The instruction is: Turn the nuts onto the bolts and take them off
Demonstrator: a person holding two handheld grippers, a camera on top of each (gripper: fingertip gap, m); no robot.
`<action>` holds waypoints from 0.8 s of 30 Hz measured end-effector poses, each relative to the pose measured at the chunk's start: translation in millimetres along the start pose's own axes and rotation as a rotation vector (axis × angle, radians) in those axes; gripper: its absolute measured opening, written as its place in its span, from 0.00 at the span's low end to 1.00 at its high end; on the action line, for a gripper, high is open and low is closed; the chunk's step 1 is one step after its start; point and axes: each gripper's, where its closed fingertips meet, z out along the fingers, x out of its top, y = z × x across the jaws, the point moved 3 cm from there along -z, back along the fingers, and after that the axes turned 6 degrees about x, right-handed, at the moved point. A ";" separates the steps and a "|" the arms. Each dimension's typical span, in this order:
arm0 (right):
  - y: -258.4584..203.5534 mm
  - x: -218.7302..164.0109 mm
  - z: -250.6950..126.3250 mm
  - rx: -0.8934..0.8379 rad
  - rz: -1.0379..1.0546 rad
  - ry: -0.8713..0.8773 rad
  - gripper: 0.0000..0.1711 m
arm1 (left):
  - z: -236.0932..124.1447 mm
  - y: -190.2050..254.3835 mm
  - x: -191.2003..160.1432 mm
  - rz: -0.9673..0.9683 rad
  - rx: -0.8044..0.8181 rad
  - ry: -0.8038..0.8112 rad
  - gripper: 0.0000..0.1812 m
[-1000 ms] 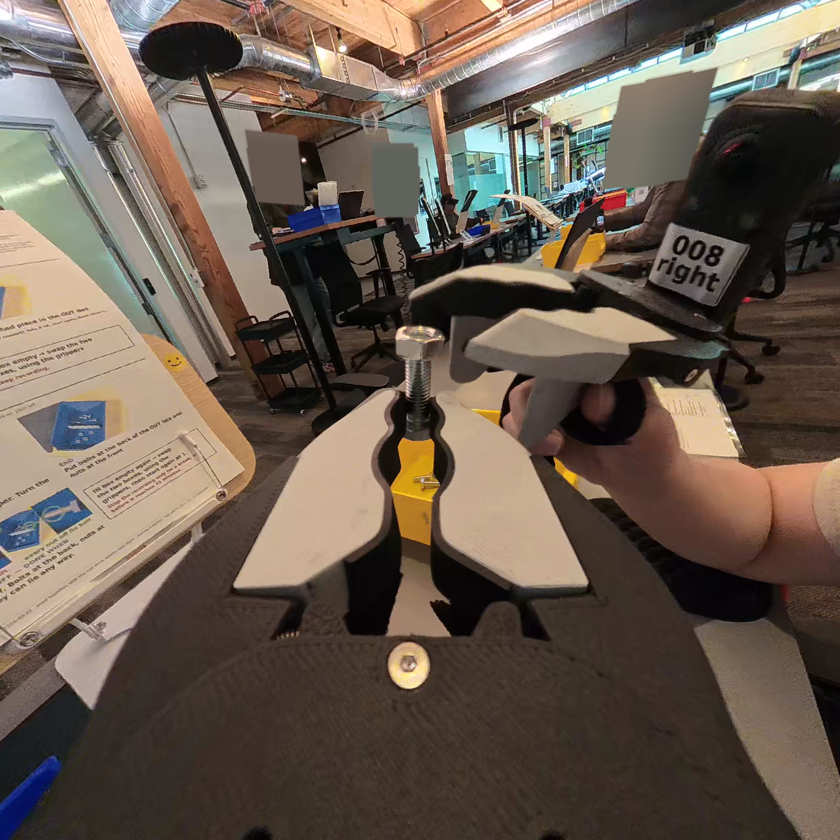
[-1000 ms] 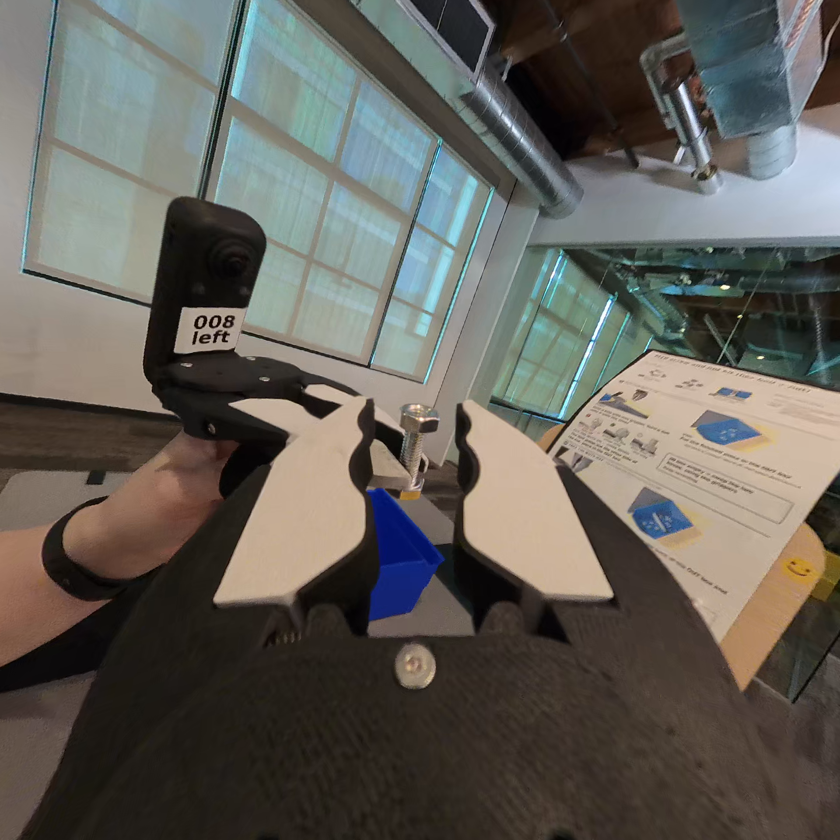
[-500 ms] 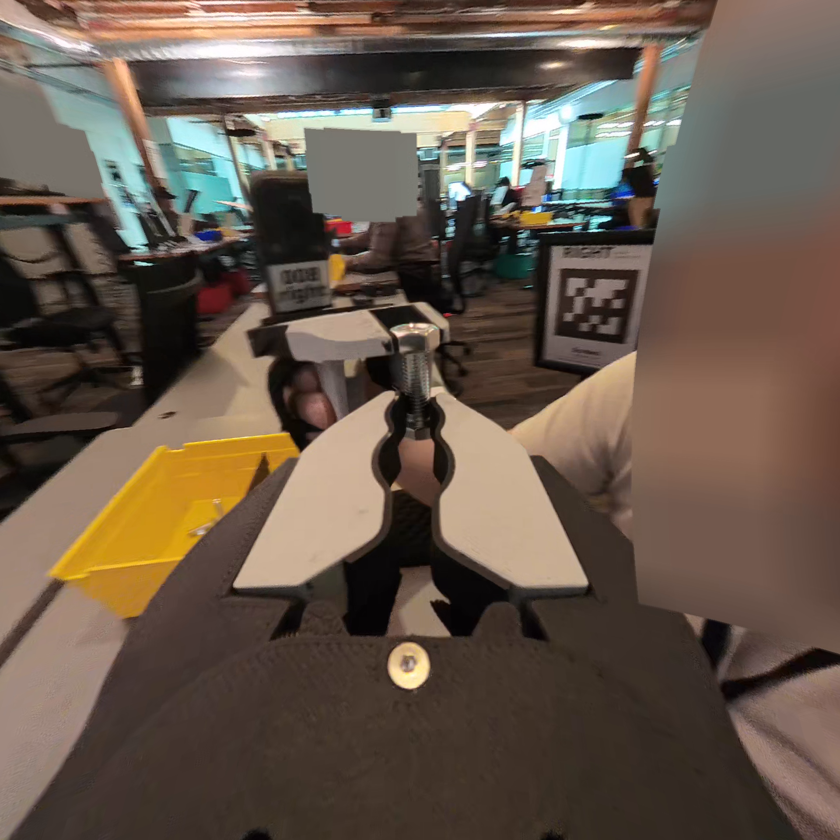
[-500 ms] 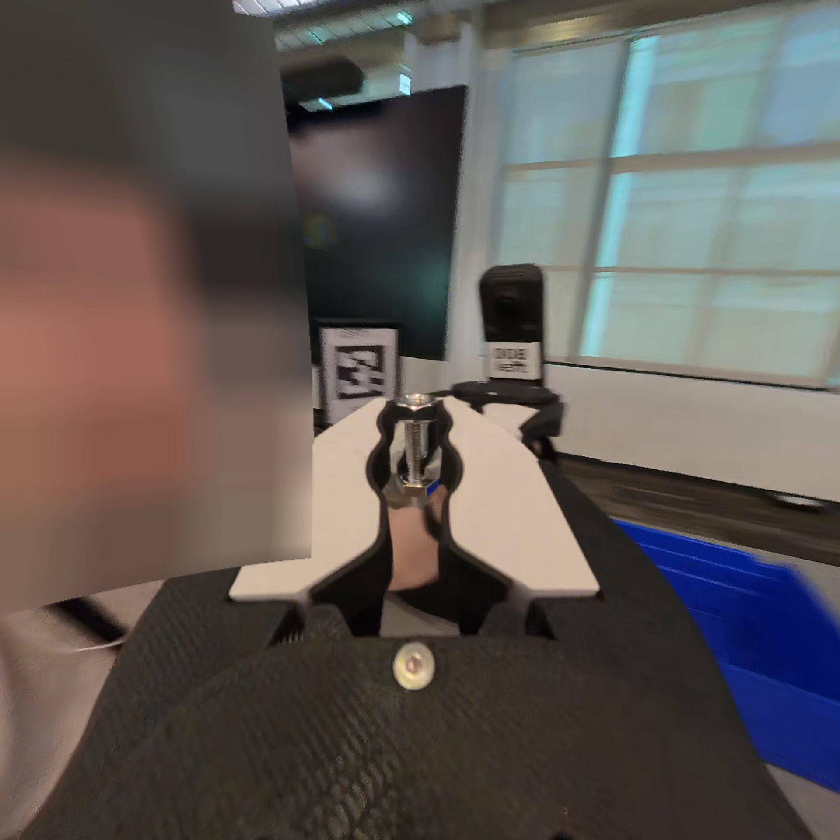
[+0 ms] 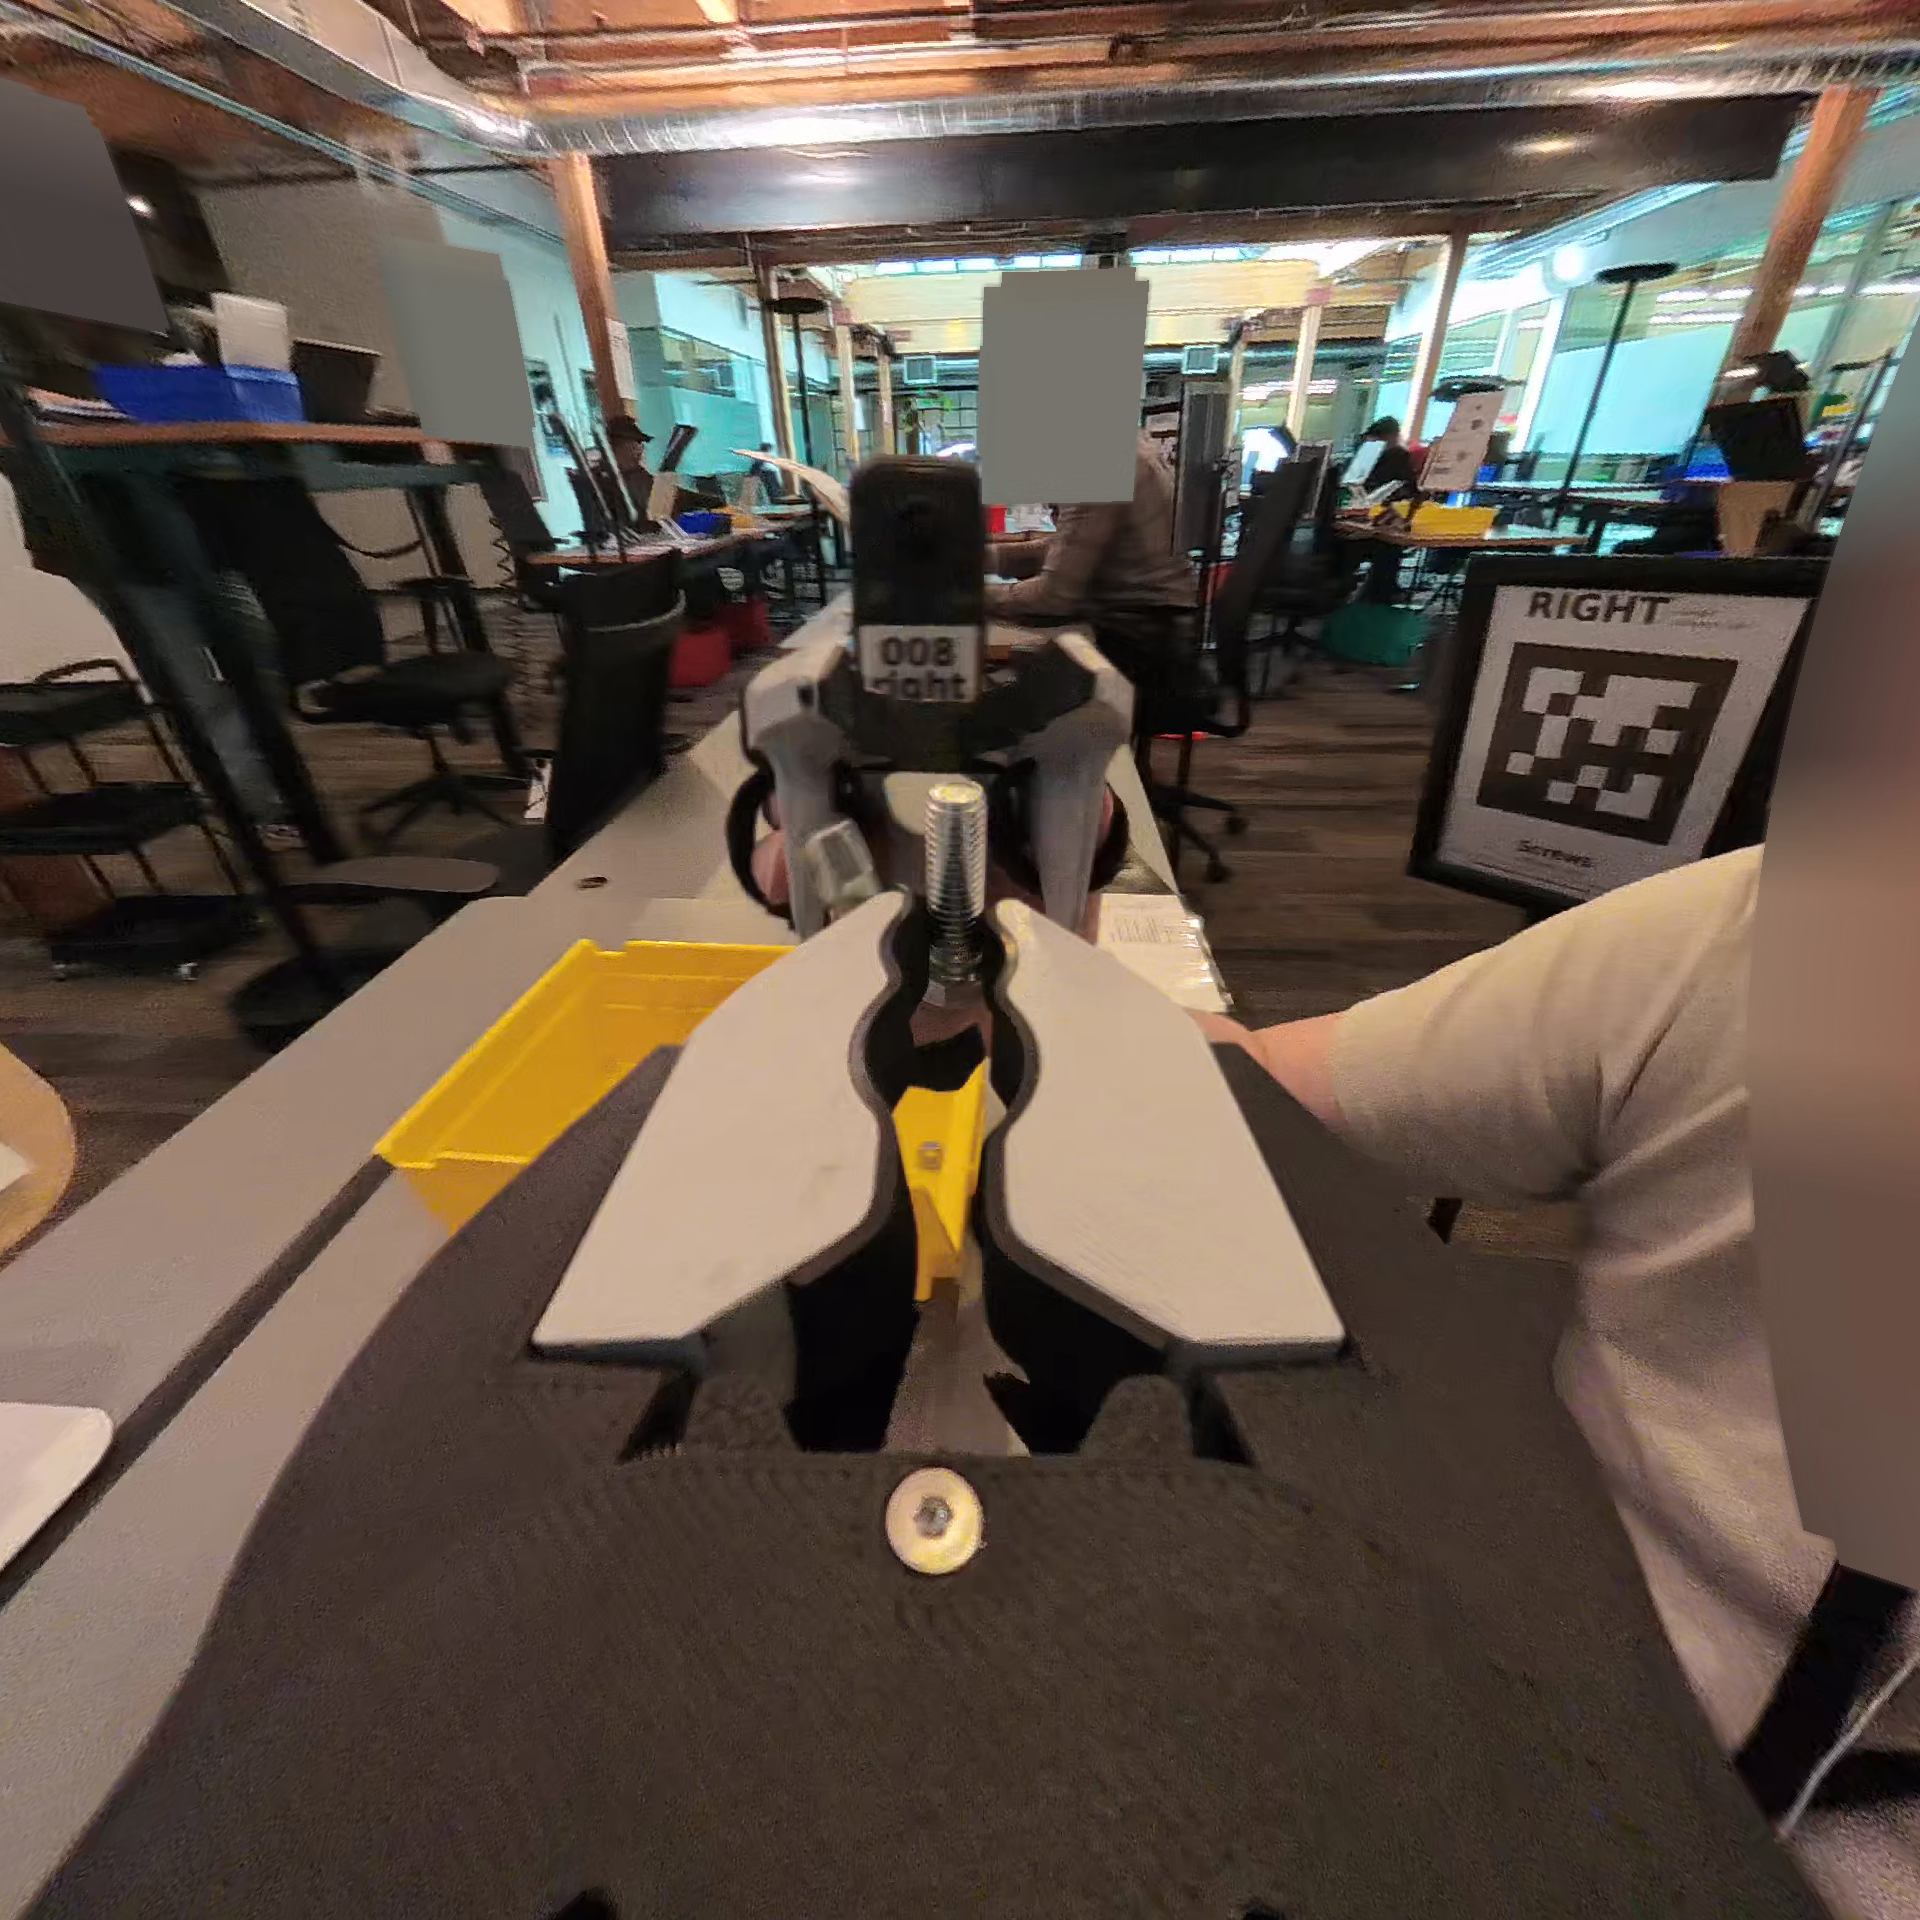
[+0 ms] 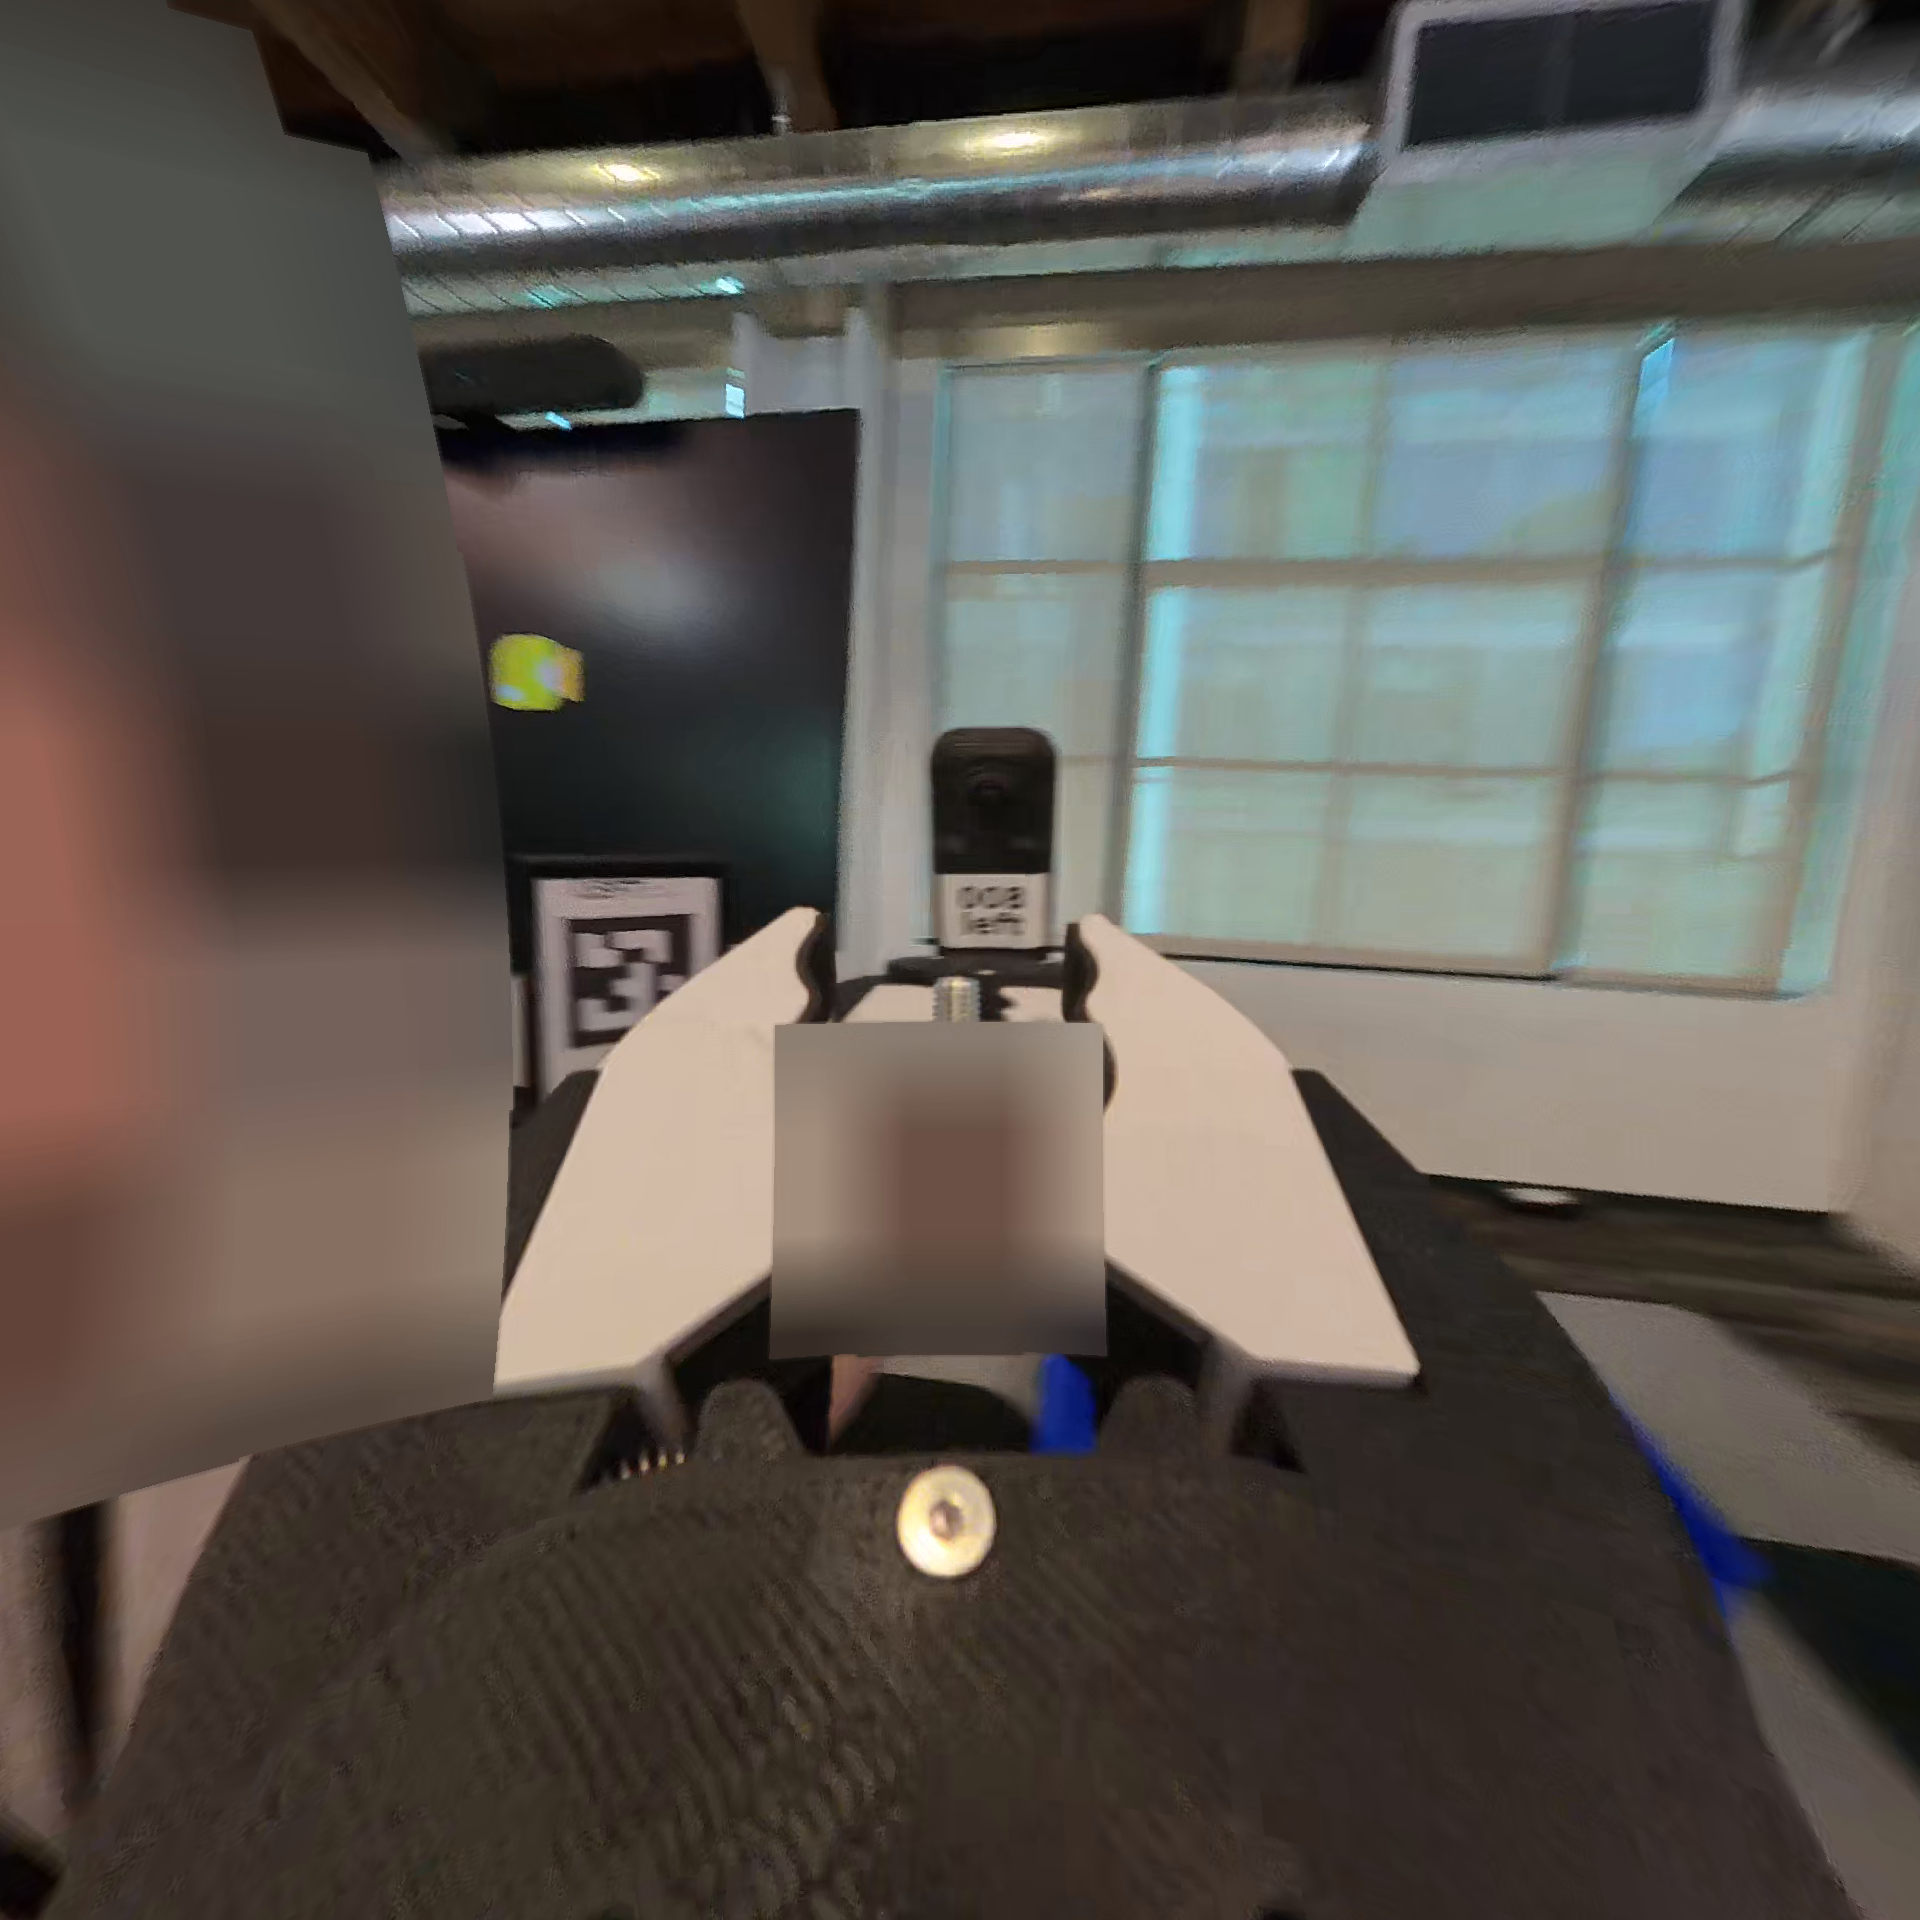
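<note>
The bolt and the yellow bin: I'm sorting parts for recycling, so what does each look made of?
The bolt looks like bright plated steel: silvery, shiny, with crisp threads catching light. The yellow bin looks like moulded plastic: one even saturated colour, smooth thin walls, soft sheen. Neither can be confirmed by look alone.

Bolt (image 5: pixel 954 883) now stands flipped in the left gripper (image 5: pixel 943 940): threaded end up, hex head down between the fingers (image 5: pixel 748 1122); half a second ago the head was on top. Right gripper (image 6: pixel 940 971) is spread wide, where half a second ago it was closed around the bolt. In the left wrist view it faces head-on just behind the bolt, a blurred silvery piece at one of its fingers. Yellow bin (image 5: pixel 561 1049) now sits nearer centre.
</note>
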 end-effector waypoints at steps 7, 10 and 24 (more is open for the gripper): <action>14.2 13.6 -16.1 -0.153 -0.010 -0.006 0.15 | -3.6 -16.6 -7.9 -0.069 0.045 -0.061 0.05; 28.4 26.7 -37.7 -0.196 0.071 0.038 0.15 | -12.5 -19.6 -3.2 -0.082 0.043 -0.057 0.05; -100.1 -190.5 -22.8 0.779 0.415 -1.142 0.00 | -86.5 -40.7 35.4 0.005 0.300 0.009 0.05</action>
